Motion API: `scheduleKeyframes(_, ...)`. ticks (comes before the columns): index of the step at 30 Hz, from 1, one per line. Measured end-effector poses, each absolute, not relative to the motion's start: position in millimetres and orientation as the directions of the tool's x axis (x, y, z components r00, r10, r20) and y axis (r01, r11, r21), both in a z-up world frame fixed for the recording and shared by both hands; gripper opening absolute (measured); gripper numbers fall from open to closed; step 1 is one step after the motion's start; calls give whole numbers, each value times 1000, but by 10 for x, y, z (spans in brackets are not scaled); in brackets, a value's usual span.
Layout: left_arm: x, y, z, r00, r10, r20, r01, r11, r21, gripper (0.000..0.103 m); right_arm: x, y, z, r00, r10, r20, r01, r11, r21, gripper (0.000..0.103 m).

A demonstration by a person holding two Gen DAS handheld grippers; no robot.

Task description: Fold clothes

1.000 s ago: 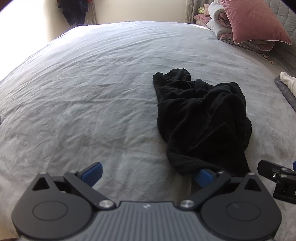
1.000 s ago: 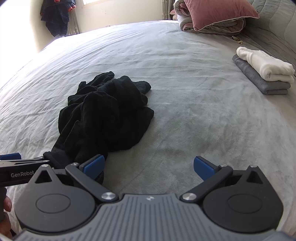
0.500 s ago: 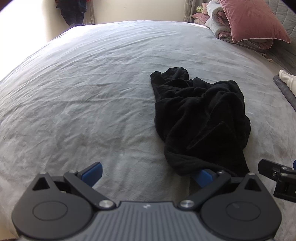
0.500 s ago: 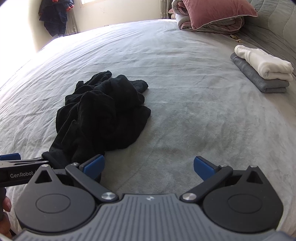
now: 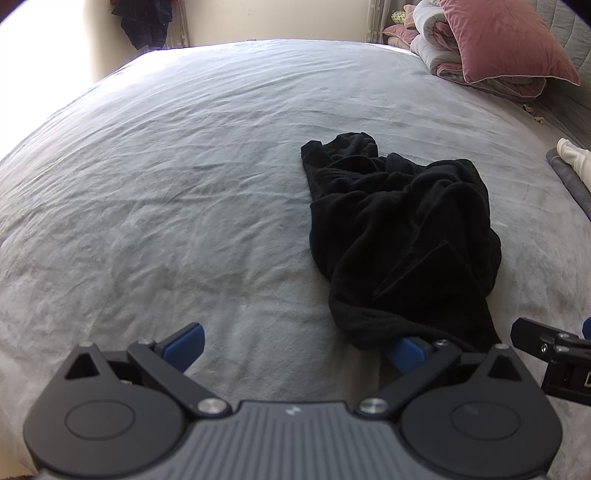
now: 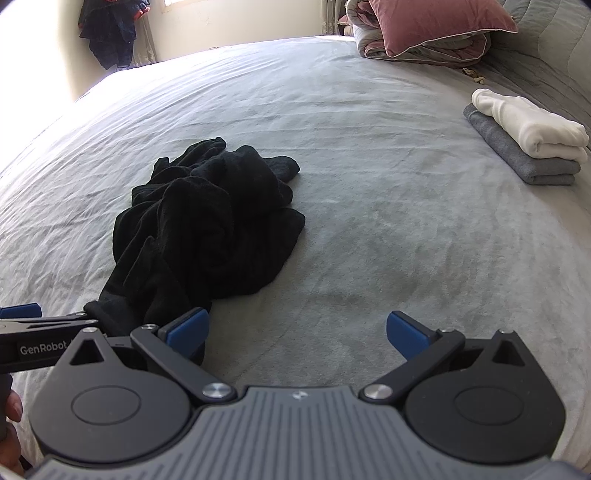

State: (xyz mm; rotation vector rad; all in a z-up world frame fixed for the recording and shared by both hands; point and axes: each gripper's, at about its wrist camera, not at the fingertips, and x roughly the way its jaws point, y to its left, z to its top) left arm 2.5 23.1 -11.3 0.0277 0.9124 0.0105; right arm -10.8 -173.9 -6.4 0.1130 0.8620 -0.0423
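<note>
**Black garment bunched on bed, both grippers spread at its near end**

Black garment [image 5: 402, 236] lies crumpled on the grey bedspread [image 5: 166, 206], a long heap running from its far tip at 12 o'clock toward the grippers at 6. Near hem drapes over the left gripper's [image 5: 295, 345] right blue pad; jaws wide apart, nothing clamped. In the right wrist view the garment [image 6: 207, 221] sits at 10 o'clock, its near corner touching the right gripper's [image 6: 297, 328] left pad; jaws wide apart, gripping nothing. Wide bare bedspread toward 9 o'clock of the heap in the left view, and toward 3 o'clock in the right view. Folded white top [image 6: 528, 125] on folded grey cloth [image 6: 517, 158] at 2 o'clock, well apart. Pink pillow [image 6: 432, 18] on rolled quilt [image 6: 424, 48] at the far edge, 1 o'clock. Dark clothes [image 6: 110, 33] hang at 11 o'clock by the wall.
</note>
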Motion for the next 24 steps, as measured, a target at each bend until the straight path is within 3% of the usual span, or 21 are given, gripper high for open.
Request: scheduleKeyframes(24, 34, 211, -91, 610, 19, -792, 10, 999, 32, 103, -79, -1733, -71, 641, 9, -768, 81, 994, 78, 103)
